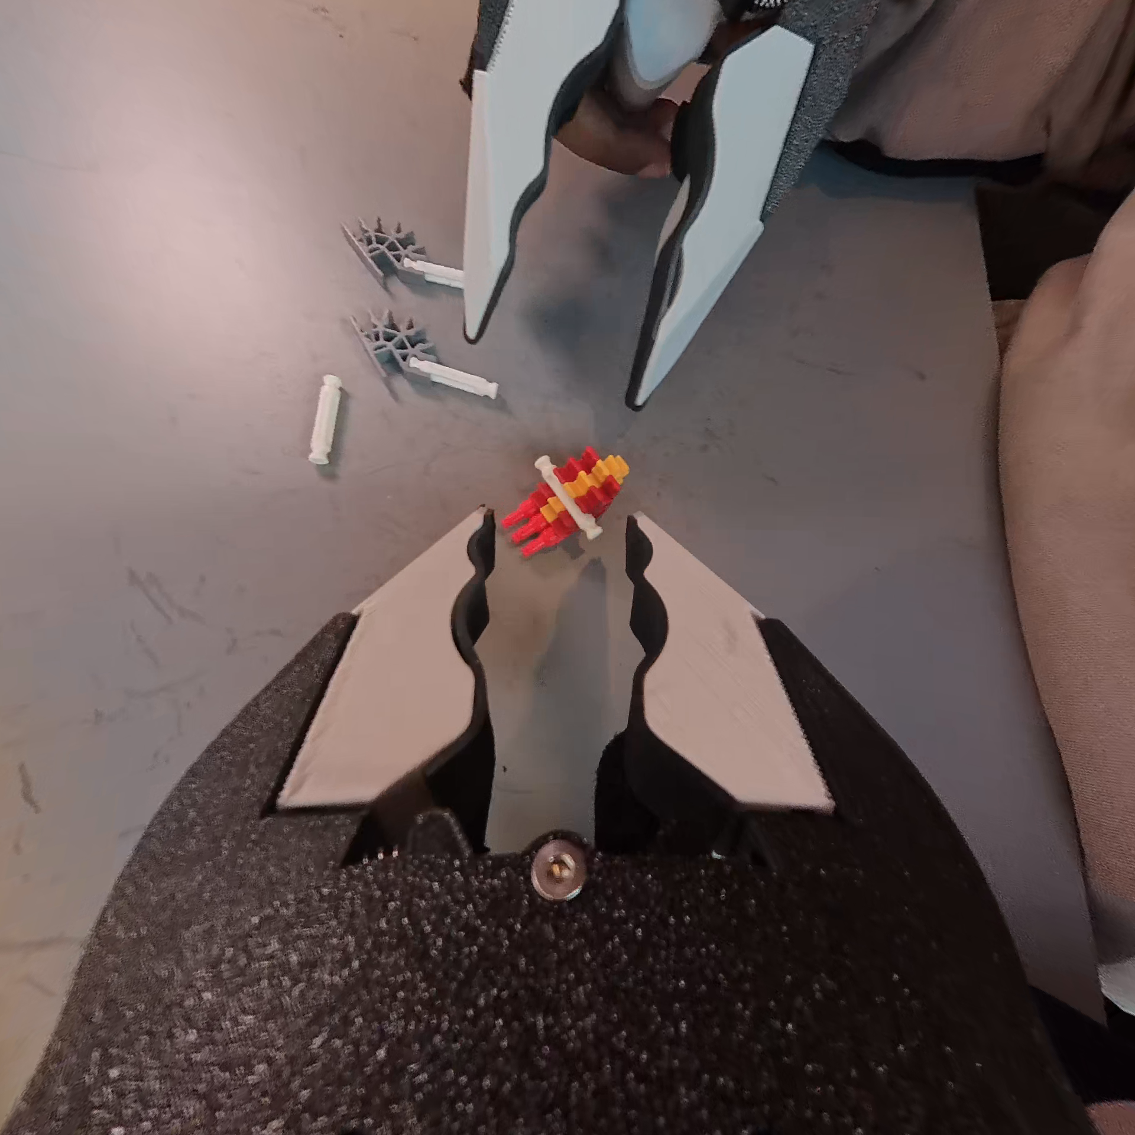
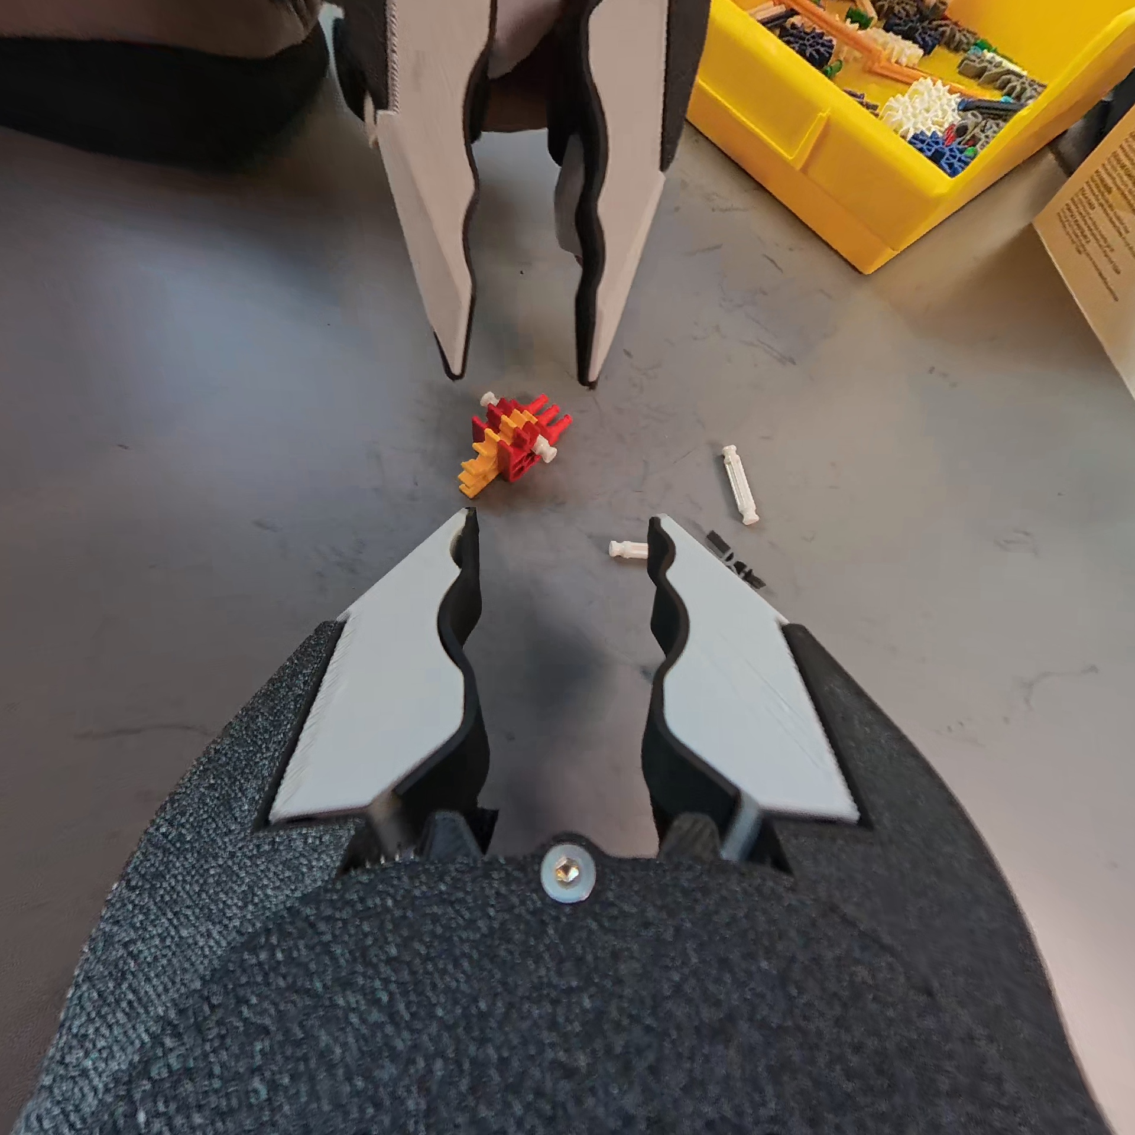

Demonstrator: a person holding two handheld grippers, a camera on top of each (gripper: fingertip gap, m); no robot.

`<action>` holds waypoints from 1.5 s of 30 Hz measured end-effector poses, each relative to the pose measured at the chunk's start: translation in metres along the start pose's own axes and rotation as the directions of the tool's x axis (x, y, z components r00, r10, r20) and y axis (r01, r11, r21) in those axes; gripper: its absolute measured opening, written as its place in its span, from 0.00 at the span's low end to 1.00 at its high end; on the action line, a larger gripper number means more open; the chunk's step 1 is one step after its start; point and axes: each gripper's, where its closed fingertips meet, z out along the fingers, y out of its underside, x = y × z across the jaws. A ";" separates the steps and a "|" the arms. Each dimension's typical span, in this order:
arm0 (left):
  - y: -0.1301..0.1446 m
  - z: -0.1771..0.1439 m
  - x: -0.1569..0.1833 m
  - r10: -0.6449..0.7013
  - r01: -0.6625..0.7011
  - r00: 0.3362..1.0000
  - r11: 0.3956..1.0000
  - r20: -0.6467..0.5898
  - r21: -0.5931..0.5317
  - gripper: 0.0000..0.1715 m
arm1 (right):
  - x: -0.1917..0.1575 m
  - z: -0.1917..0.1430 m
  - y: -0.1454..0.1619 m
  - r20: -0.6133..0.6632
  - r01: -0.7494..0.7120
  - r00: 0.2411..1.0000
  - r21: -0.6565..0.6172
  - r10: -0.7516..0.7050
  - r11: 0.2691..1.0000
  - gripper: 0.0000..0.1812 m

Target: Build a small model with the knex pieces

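Two matching hand-held tools are showing. The left tool (image 1: 559,519) is wearing two pale grey, wedge-shaped fingers (image 1: 399,694), each lined inside with wavy black padding, rising from a black body of pebbled, grainy texture with a silver screw (image 1: 556,873) sitting at its centre. The right tool (image 2: 562,522) is looking identical: pale fingers (image 2: 737,688), wavy black lining, textured dark body, one silver screw (image 2: 566,873).

Left gripper (image 1: 556,522) is pointing forward and down, jaws standing apart, nothing between the fingers, tips hovering just off the surface. Right gripper (image 2: 562,519) is facing it head-on, jaws also apart and gripping nothing, its white fingers (image 1: 485,245) angling down opposite the left tips. The two pairs of tips are sitting near each other, not touching.
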 end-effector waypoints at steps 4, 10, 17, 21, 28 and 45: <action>0.008 0.016 0.001 0.011 -0.012 1.000 0.999 -0.005 -0.041 0.26 | -0.011 0.005 -0.005 0.031 0.012 0.999 0.002 -0.012 1.000 0.29; 0.012 0.014 0.012 0.005 -0.010 0.998 0.997 -0.057 -0.079 0.26 | -0.017 0.019 -0.011 0.003 0.003 1.000 -0.033 -0.003 0.999 0.29; 0.019 0.005 0.011 -0.026 0.019 0.997 0.995 -0.075 -0.096 0.23 | 0.017 0.003 0.002 -0.120 -0.058 0.991 -0.038 0.053 0.998 0.24; 0.011 0.010 0.002 -0.023 0.022 0.999 0.999 -0.027 -0.049 0.23 | 0.022 -0.004 0.003 -0.125 -0.039 0.992 -0.040 0.034 0.998 0.23; -0.004 0.033 0.004 -0.017 0.017 0.999 1.000 0.031 -0.017 0.21 | 0.044 -0.016 0.018 -0.193 -0.058 0.980 -0.077 0.042 0.995 0.25; -0.011 0.023 0.006 -0.221 0.222 0.974 0.975 0.043 -0.009 0.24 | 0.057 -0.020 0.054 -0.102 -0.221 0.973 -0.140 0.208 0.965 0.42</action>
